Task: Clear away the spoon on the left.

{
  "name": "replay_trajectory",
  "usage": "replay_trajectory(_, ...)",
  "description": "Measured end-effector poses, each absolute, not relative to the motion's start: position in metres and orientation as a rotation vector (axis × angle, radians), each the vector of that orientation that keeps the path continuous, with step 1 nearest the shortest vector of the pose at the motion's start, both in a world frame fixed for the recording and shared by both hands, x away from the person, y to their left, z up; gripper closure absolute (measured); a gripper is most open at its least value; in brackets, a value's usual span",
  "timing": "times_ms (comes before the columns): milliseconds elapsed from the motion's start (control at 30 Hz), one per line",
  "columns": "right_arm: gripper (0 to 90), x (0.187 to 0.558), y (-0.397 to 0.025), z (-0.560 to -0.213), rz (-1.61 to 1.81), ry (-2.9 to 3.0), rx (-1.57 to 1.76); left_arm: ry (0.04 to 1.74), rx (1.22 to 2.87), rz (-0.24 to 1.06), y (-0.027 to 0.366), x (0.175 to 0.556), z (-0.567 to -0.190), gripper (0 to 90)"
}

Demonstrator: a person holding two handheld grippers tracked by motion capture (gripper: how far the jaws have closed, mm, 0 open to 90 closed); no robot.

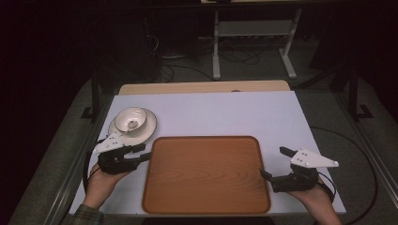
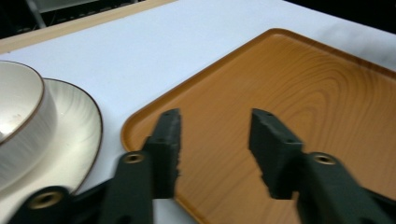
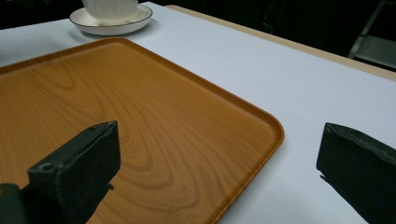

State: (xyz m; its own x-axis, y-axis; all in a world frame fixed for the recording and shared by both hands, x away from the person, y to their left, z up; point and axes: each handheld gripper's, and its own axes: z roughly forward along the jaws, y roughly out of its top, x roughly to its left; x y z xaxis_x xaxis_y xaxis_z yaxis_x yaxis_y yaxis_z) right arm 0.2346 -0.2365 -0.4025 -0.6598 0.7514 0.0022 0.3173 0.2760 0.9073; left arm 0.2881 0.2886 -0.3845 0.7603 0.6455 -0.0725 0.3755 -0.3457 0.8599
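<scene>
A wooden tray lies empty in the middle of the white table. At its far left corner a white bowl sits on a white plate, with something small inside the bowl. My left gripper is open at the tray's left edge; its jaws straddle the tray rim with the plate and bowl just to the left. My right gripper is wide open at the tray's right edge, one jaw over the tray and the other over the table, the plate far off.
The white table top has bare room behind the tray and a wooden strip along its far edge. Beyond it stand a dark floor, cables and a white desk frame. Cables trail from both grippers.
</scene>
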Motion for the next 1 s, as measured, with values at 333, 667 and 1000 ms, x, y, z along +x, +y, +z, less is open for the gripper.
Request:
replay_trajectory(333, 0.0, 0.235, -0.236, -0.402, 1.356, 2.114, 0.966, 0.840, 1.971, 0.349, 0.299, 0.302, -0.385, 89.8)
replay_trajectory(667, 0.0, 0.236, -0.239, -0.401, 1.365, 2.097, 0.976, 0.882, 1.966, 0.396, 0.303, 0.309, -0.383, 89.9)
replay_trajectory(1000, 0.0, 0.237, -0.239, -0.401, 1.360, 2.100, 0.974, 0.922, 1.963, 0.439, 0.305, 0.323, -0.387, 89.9)
